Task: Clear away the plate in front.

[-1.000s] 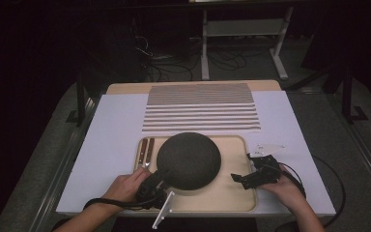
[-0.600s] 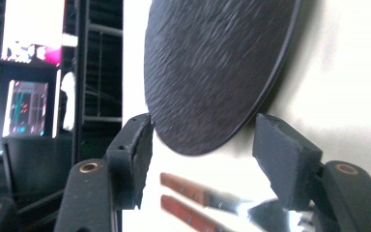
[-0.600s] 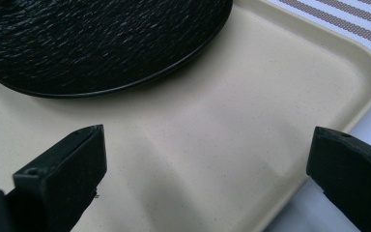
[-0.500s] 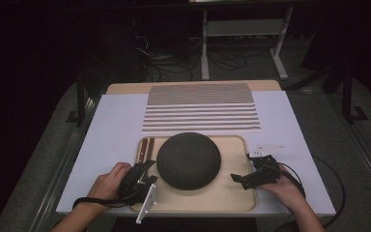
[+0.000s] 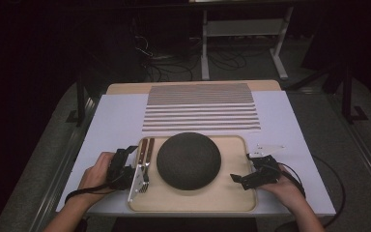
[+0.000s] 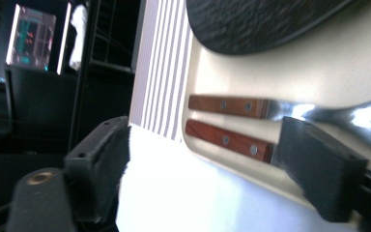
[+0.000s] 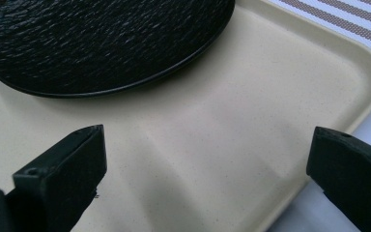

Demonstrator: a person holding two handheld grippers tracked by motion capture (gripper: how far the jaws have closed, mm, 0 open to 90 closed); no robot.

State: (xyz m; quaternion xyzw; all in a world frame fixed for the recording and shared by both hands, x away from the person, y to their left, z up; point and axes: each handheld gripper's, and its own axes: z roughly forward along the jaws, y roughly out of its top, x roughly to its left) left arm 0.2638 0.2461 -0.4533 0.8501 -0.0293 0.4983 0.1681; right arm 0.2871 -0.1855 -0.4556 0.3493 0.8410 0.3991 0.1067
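Left gripper (image 5: 136,170) just opening, jaws spread clear of knife (image 5: 141,151) and fork (image 5: 148,159) at tray's (image 5: 232,203) left edge, beside black plate (image 5: 188,160), right gripper (image 5: 236,180) spread wide over tray's right side, gripping nothing

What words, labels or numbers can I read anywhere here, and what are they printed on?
No readable text anywhere.
Screen in the dark background of the left gripper view: glowing coloured marks, too blurred to read.
Black plate, beige tray, the two wooden-handled pieces of cutlery and the striped mat: no lettering, label or number to be seen.
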